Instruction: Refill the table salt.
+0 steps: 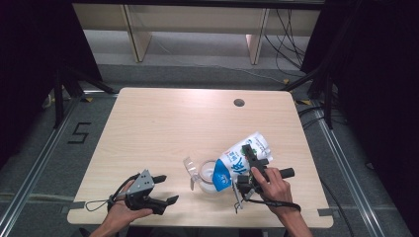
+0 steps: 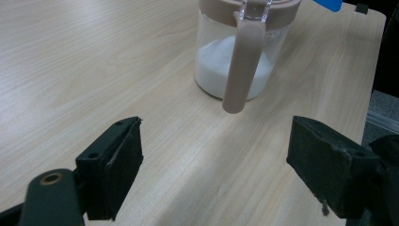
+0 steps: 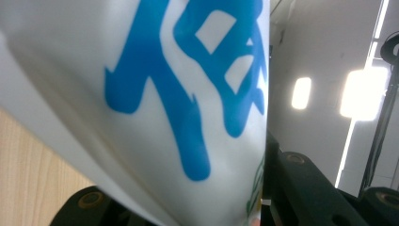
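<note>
- R gripper (image 1: 251, 165) was clamped on the white-and-blue bag (image 1: 242, 158), jaws pressed on both sides of its middle; bag tilted, lower end over the jar's mouth, upper end up and away to the far right.
- In the right gripper view the bag (image 3: 155, 94) lay right against the camera w/ big blue print, squeezed between the jaws at the bottom.
- Jar (image 1: 207, 177) sat just left of the R gripper, clear glass w/ white powder inside; its flip lid (image 1: 190, 168) stood open on the side toward the L gripper.
- L gripper (image 1: 163, 190) rested near the table's (image 1: 163, 123) front edge, well apart from the jar, held by the left hand (image 1: 121, 210); jaws apart, nothing between them.
- In the left gripper view the jar (image 2: 240, 52) stood ahead of the open jaws, beige handle (image 2: 242, 66) facing them, white powder (image 2: 221, 61) low in the glass.
- Right hand (image 1: 272, 185) held the R gripper from behind, cable looping near the table's front edge.
</note>
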Demonstrator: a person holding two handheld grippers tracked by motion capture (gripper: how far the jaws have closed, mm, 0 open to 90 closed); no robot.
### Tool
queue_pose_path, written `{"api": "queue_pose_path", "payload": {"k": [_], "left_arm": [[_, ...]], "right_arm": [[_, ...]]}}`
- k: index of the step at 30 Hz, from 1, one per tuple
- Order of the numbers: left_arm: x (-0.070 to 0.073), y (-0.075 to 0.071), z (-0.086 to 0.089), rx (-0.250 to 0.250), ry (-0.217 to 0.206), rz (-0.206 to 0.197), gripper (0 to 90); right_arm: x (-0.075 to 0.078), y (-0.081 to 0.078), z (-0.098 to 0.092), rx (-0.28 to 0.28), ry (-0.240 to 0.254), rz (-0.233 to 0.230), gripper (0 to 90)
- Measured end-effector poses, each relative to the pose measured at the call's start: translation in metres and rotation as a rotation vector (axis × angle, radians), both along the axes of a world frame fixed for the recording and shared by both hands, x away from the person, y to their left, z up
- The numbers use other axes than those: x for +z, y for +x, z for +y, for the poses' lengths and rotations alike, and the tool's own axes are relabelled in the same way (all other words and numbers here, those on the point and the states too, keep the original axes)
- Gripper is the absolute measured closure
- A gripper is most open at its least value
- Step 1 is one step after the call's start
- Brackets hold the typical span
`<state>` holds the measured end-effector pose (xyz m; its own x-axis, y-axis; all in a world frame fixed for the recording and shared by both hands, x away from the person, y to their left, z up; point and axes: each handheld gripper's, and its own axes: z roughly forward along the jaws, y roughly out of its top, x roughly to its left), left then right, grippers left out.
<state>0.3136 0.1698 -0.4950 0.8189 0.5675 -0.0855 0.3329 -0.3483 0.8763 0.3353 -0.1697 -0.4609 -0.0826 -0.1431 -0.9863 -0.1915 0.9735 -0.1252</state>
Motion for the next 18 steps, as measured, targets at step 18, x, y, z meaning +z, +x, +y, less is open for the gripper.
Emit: {"api": "queue_pose_path", "payload": {"k": [18], "left_arm": [[-0.0001,0.0001,0.0,0.001,0.0,0.001,18.0]], "right_arm": [[0.0002,-0.0007,-0.0005,-0.006,0.015,0.005,73.1]]}}
